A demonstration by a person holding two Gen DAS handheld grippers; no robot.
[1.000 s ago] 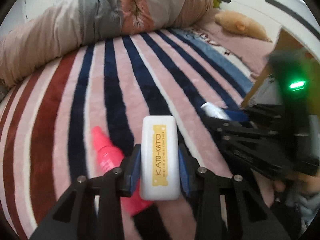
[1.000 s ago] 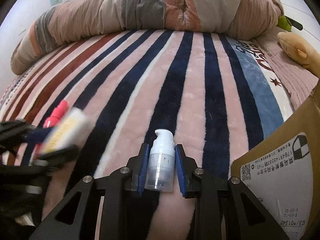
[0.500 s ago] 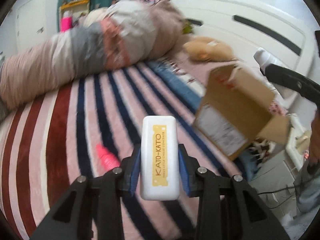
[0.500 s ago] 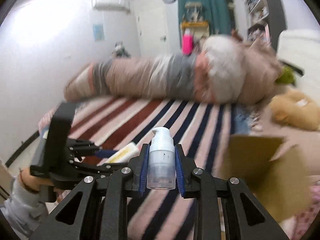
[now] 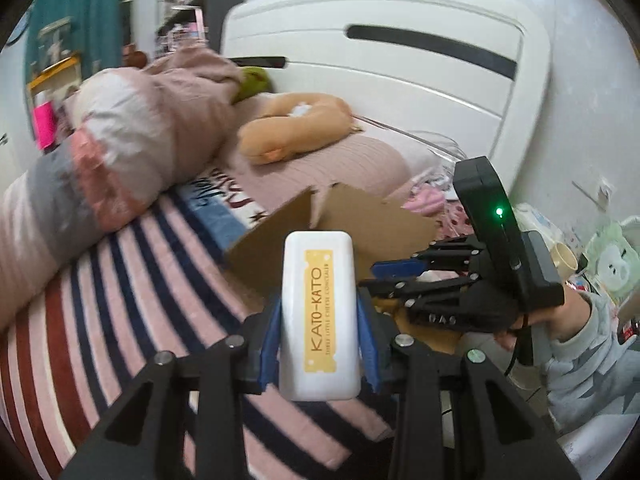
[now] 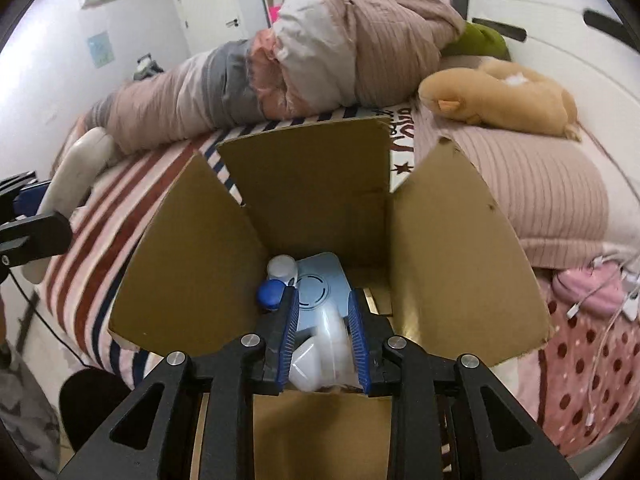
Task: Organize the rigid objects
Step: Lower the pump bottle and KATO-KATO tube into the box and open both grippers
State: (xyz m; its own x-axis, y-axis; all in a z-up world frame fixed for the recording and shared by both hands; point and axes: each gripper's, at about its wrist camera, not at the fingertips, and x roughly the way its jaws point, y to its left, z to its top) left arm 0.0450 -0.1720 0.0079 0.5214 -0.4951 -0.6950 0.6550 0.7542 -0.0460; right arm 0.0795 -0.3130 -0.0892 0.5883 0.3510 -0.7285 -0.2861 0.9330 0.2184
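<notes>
Only the right wrist view shows inside the cardboard box: a pale blue container and a blue cap lie there, with the right gripper above, fingers apart around a blurred white bottle. The left gripper is clamped on a white case with a yellow label, held over the striped blanket beside the box.

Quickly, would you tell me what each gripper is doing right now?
Left gripper: shut on the white KATO-KATO case.
Right gripper: cannot tell; blurred pump bottle between fingers.
</notes>
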